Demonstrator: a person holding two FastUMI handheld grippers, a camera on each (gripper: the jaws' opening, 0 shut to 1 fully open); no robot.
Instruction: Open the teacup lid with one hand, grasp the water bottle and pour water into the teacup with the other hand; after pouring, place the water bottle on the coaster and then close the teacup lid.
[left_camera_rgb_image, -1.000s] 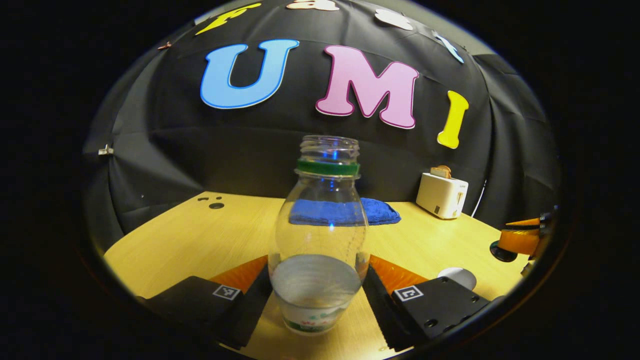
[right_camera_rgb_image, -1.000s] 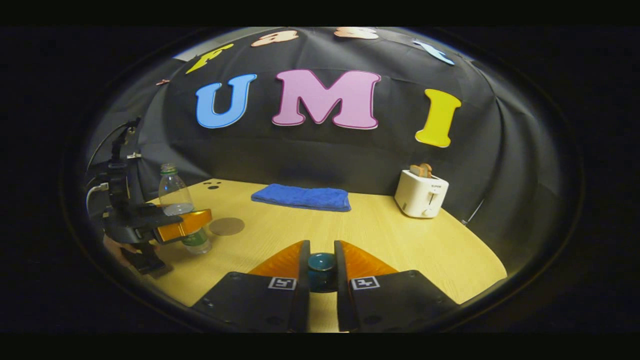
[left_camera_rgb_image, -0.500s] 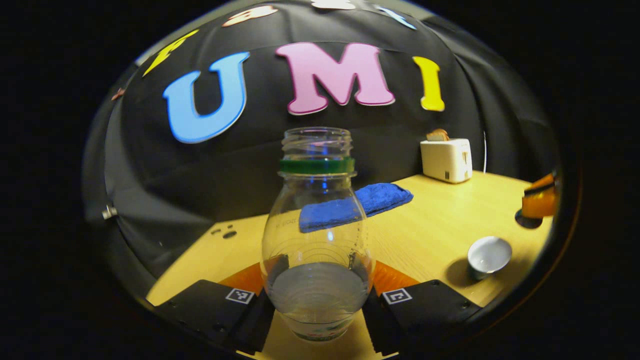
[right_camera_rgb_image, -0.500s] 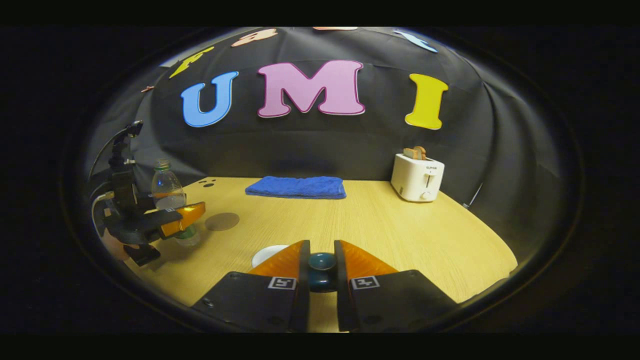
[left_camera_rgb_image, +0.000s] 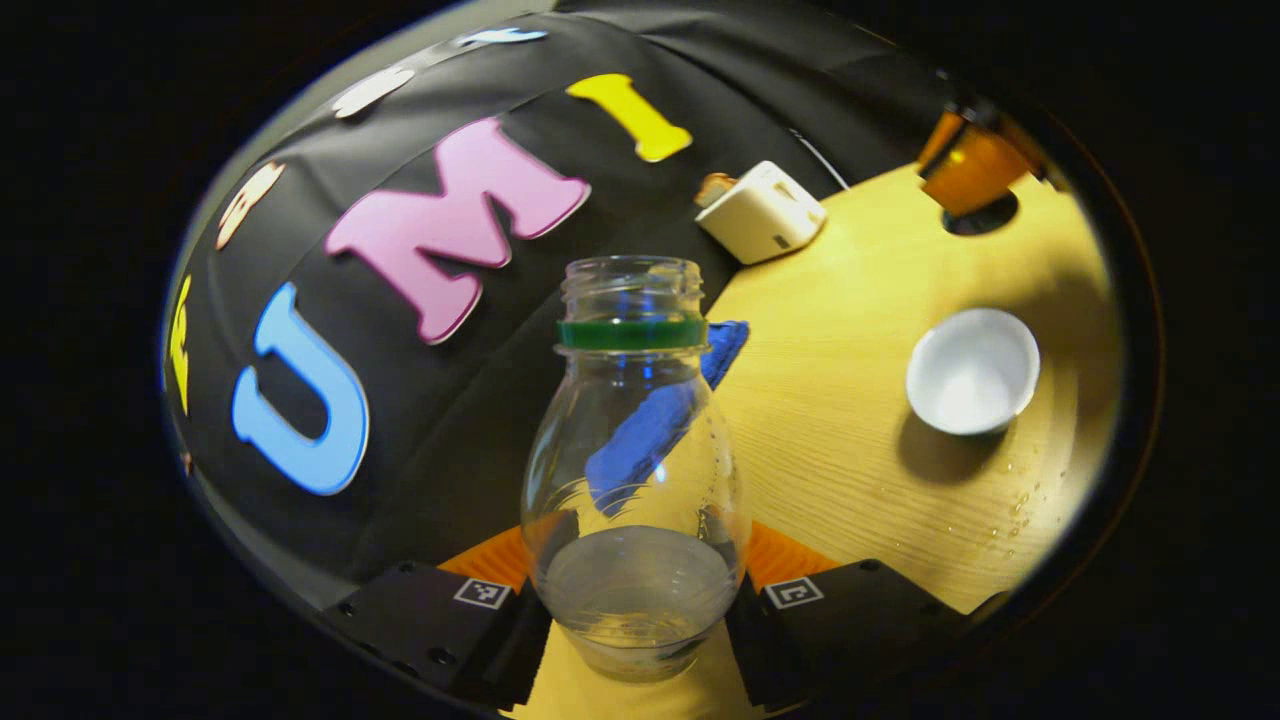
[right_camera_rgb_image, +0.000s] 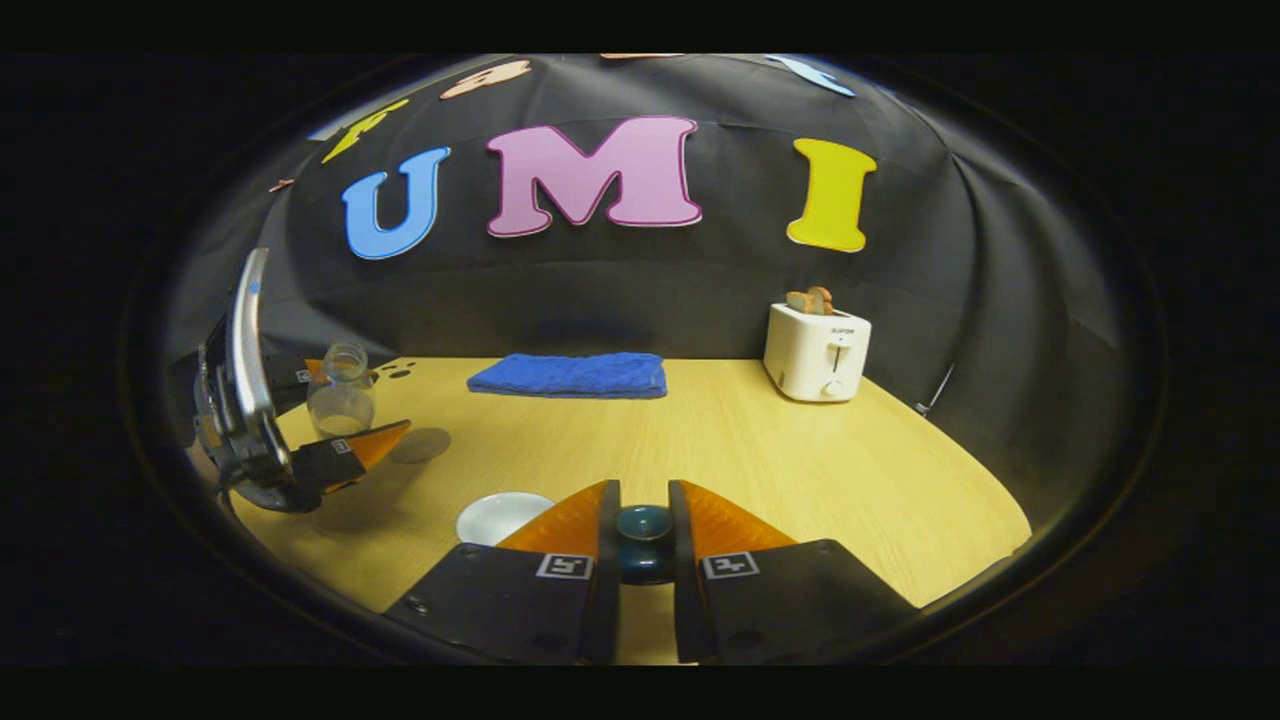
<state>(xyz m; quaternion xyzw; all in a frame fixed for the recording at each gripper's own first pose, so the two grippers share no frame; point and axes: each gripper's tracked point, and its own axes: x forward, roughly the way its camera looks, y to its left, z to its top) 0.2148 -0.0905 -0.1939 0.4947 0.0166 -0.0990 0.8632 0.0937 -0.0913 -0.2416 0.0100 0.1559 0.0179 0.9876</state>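
In the left gripper view, my left gripper (left_camera_rgb_image: 640, 575) is shut on a clear, capless water bottle (left_camera_rgb_image: 634, 440) with a green neck ring and a little water at its bottom. The whole view is rolled over, so the bottle leans towards the open white teacup (left_camera_rgb_image: 972, 370) on the table to its right. My right gripper (right_camera_rgb_image: 643, 505) is shut on the dark teal lid knob (right_camera_rgb_image: 643, 532) and holds the lid up off the cup. In the right gripper view the teacup (right_camera_rgb_image: 497, 515) stands just left of its fingers, and the left gripper (right_camera_rgb_image: 345, 440) holds the bottle (right_camera_rgb_image: 340, 400) tilted at far left.
A round brown coaster (right_camera_rgb_image: 418, 445) lies on the wooden table (right_camera_rgb_image: 780, 470) under the bottle's side. A folded blue cloth (right_camera_rgb_image: 570, 375) and a white toaster (right_camera_rgb_image: 818, 350) with bread stand at the back. Water drops (left_camera_rgb_image: 1020, 500) dot the table by the cup.
The left gripper has lifted the bottle and rolled it over towards the teacup. The cup has come closer in both views. The right gripper still holds the lid.
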